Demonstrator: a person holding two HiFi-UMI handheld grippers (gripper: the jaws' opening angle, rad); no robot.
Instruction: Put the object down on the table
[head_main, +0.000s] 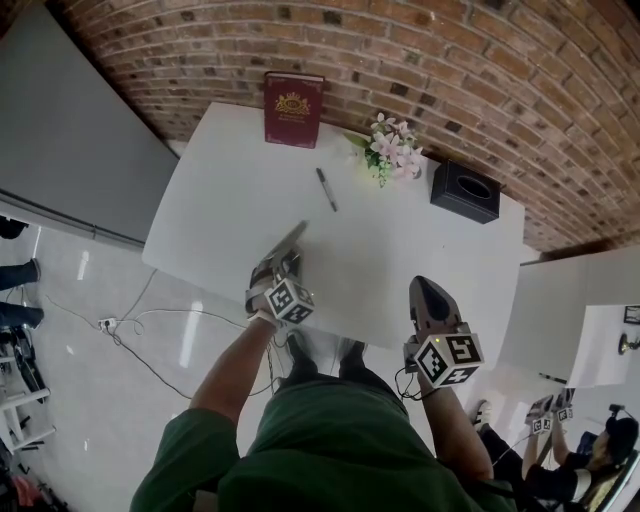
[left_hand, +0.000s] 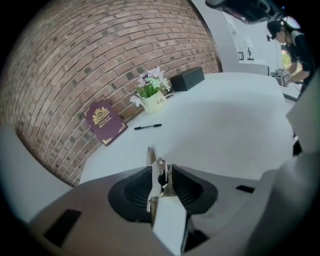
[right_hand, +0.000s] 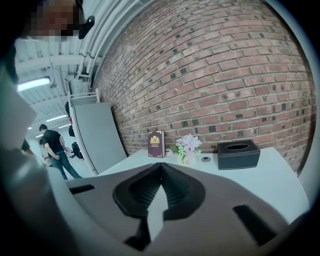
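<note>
Left gripper's (left_hand: 161, 172) own view reveals object (left_hand: 152, 156) between jaws.

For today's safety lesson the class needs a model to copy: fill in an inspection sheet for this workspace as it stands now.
Surface: white table, no spills seen.
Job's things: thin metal object, upright between the left gripper's jaws near the table's front edge; whether it touches the table cannot be told.
Clutter: burgundy book stood against the brick wall; pen; potted flowers; black tissue box.
Grippers: left gripper open, pads apart around the object; right gripper shut, empty.
Cables: white cable loose on the floor, left of the table.
Surroundings: grey panel at left; another person at lower right.
</note>
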